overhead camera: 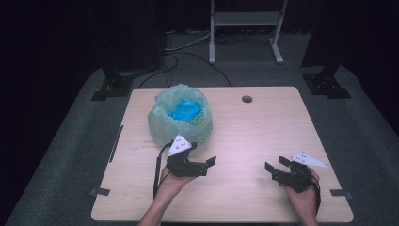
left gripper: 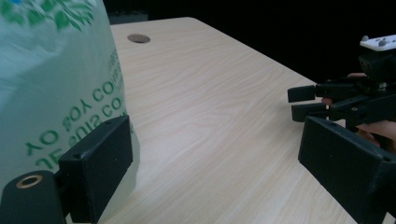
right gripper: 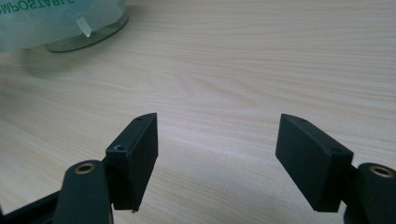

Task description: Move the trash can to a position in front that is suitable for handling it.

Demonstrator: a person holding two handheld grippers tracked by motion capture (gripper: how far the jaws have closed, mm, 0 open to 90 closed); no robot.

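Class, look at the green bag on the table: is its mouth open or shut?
Open. In the high view the bag stands with its rim spread wide, and something blue shows inside.

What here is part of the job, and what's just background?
In play, likely:
green bag with something blue inside
left claw, open beside the bag
right claw, open, apart

Background:
table's cable hole
white frame on the floor

Green bag point(overhead camera: 180, 120), open, blue stuff point(overhead camera: 186, 110) inside, table's back-left.
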